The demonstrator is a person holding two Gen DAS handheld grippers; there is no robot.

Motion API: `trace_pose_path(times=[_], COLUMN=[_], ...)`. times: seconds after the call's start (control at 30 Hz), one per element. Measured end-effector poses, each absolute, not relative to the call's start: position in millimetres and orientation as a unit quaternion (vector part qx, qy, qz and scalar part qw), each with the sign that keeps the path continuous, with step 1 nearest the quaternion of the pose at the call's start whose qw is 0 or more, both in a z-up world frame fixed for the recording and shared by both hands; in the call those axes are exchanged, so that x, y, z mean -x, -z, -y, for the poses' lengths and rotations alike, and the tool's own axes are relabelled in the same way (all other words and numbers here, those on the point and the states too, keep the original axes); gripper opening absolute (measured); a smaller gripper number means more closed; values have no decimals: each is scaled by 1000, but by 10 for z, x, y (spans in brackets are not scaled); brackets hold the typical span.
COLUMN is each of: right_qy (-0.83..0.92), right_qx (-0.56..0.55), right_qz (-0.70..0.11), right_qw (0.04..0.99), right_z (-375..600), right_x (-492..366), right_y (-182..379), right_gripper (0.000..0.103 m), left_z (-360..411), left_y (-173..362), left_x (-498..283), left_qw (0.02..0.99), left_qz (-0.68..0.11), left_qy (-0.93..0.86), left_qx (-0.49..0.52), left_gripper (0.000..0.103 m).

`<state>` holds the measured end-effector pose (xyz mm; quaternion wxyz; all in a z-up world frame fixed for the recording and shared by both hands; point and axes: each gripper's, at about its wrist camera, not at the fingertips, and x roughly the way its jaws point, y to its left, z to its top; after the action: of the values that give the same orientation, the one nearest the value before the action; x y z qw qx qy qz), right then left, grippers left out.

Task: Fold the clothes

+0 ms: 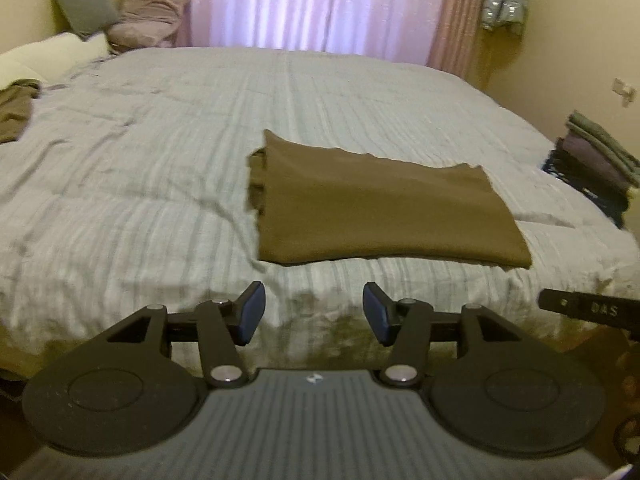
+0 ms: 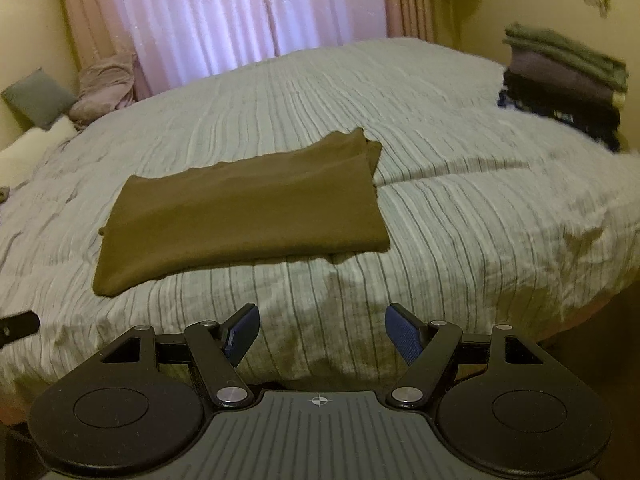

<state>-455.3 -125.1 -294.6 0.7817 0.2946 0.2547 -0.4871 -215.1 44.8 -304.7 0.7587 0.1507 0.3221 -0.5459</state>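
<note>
A brown garment [image 1: 380, 208] lies folded into a flat rectangle on the striped grey bedspread [image 1: 160, 160], near the bed's front edge. It also shows in the right wrist view [image 2: 248, 208]. My left gripper [image 1: 314, 314] is open and empty, held back from the bed's front edge, short of the garment. My right gripper [image 2: 320, 334] is open and empty, also back from the edge. Part of the right gripper shows at the right edge of the left wrist view [image 1: 592, 312].
A stack of folded clothes [image 2: 564, 80] sits at the bed's right side. Another brown garment [image 1: 14, 110] lies crumpled at the far left. Pillows [image 1: 132, 20] rest at the headboard corner. Pink curtains [image 1: 312, 4] hang behind the bed.
</note>
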Motion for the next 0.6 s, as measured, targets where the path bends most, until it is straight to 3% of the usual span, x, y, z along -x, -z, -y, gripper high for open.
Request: trace_pose_path(times=[0.37, 0.4, 0.47, 0.6], right_qy=[402, 397, 389, 397], right_qx=[-451, -455, -464, -487], right_qz=[-72, -60, -46, -52], right_qw=[794, 795, 795, 776], right_z=[1820, 1879, 2004, 2247], right_x=[4839, 4837, 4826, 4806], right_y=[3147, 3161, 3211, 3431], right_gripper=[72, 71, 54, 54], left_z=[105, 182, 339, 669], left_y=[3257, 3280, 3335, 3574], left_x=[1894, 1865, 1805, 1674], left_qw=[717, 715, 710, 698], left_qz=[-310, -306, -300, -307], left_qy=[607, 612, 620, 628], left_qx=[-143, -144, -145, -155], left_gripper=[30, 29, 25, 25])
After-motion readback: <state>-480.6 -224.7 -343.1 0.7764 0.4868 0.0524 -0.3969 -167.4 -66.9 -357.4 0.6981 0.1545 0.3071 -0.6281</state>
